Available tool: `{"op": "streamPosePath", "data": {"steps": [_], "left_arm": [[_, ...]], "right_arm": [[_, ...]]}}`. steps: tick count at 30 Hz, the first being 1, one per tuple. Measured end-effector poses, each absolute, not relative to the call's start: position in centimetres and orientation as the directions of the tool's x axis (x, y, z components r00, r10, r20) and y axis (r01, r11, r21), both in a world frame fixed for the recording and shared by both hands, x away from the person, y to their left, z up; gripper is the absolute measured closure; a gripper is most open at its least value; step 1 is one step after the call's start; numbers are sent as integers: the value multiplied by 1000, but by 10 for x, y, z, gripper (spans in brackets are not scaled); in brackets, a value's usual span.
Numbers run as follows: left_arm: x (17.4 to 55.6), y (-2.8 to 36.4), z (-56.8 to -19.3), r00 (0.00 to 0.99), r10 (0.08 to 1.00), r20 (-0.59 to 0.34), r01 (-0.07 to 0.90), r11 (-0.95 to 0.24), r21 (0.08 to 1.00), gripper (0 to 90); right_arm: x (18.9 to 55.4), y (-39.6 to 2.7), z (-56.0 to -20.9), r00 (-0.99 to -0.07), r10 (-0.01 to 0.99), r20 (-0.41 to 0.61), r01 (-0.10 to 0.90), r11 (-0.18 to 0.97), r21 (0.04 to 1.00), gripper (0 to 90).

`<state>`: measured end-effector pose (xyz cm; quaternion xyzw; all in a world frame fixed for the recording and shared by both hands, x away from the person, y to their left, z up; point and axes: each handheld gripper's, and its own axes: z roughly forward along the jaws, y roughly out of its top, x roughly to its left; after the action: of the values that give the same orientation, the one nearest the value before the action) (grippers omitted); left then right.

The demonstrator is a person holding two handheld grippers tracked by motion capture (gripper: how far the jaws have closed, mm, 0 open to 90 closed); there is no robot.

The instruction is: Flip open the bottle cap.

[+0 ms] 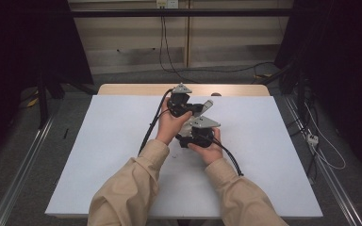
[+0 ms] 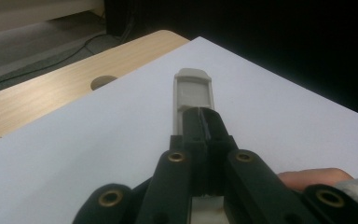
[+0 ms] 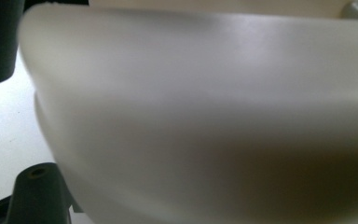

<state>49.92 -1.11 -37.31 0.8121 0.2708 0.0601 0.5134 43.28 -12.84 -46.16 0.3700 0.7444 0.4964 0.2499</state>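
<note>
Above the middle of the white surface [image 1: 122,155], the left hand-held gripper [image 2: 200,116] is clamped on one end of a small grey plastic strip [image 2: 193,93]; the right hand-held gripper [image 1: 195,134], closed, pinches its other end. It looks light, rigid and smooth: best gripped across its flat faces.

Small grey flat piece [image 2: 193,95] with a clear window, held up above the white tabletop [image 2: 98,154], pointing away
</note>
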Motion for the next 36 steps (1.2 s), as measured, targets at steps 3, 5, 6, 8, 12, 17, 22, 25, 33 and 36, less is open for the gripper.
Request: {"op": "streamPosePath", "data": {"steps": [3, 5, 6, 8, 12, 17, 22, 25, 33, 36], "left_arm": [[499, -10, -373, 846, 501, -185, 382, -327, 864, 900], [499, -11, -373, 845, 503, -181, 380, -327, 865, 900], [499, -11, -373, 844, 504, -183, 382, -326, 865, 900], [499, -10, -373, 843, 505, -185, 385, -326, 864, 899], [498, -10, -373, 847, 500, -180, 379, -332, 863, 886], [496, -7, -371, 849, 498, -179, 376, -331, 865, 847], [493, -5, -369, 850, 495, -182, 371, -316, 873, 788], [489, -1, -367, 850, 493, -184, 367, -303, 880, 727], [474, 22, -362, 842, 509, -176, 365, -298, 882, 491], [468, 36, -362, 842, 511, -174, 361, -293, 885, 423]], "right_arm": [[433, -129, -462, -601, 799, -5, 303, 234, 924, 181], [433, -129, -462, -601, 799, -2, 304, 231, 924, 181], [433, -129, -462, -601, 799, -1, 305, 230, 924, 180], [433, -129, -462, -600, 800, -2, 304, 231, 924, 179], [433, -129, -462, -594, 804, -3, 305, 229, 924, 174], [431, -128, -461, -593, 805, -20, 303, 246, 921, 133], [429, -131, -460, -595, 803, 29, 343, 221, 913, 42], [425, -136, -457, -597, 802, 28, 352, 230, 908, 36], [408, -147, -451, -614, 789, -1, 343, 268, 900, 50], [403, -153, -449, -621, 784, 18, 356, 262, 897, 50]]}}
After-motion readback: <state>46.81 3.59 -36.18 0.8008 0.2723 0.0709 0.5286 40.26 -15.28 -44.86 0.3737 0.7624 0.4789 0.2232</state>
